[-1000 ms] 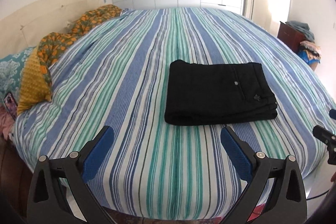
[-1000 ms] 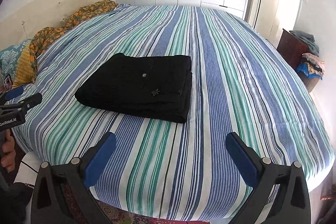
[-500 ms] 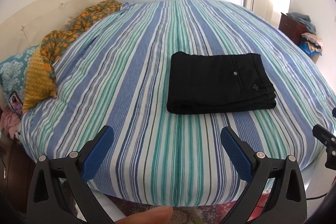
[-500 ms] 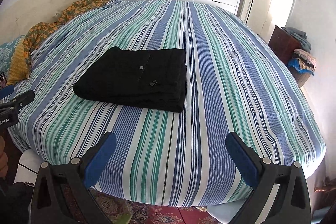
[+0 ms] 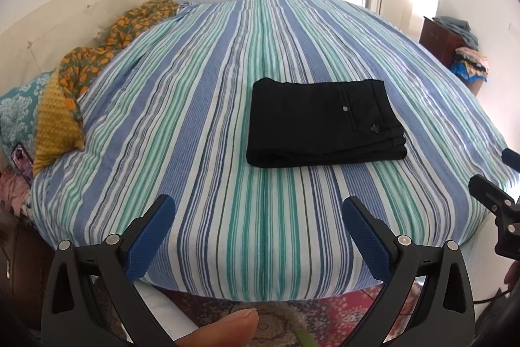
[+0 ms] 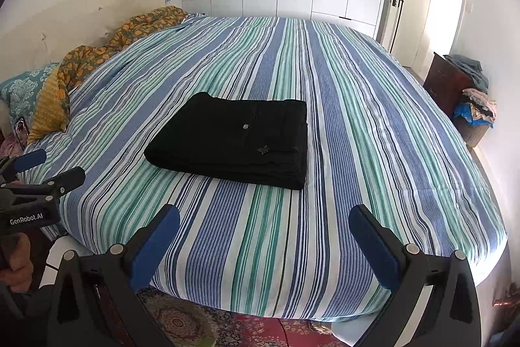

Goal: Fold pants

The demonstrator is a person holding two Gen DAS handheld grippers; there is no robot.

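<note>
Where bedspread (image 5: 201,126) lies bare, folded pants (image 5: 320,122).

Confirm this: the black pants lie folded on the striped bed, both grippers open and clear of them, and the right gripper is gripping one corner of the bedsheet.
Not quite. The right gripper grips nothing: in the right wrist view its jaws stand wide apart above the bed edge. The rest holds: the pants lie folded, and the left gripper is open too.
</note>
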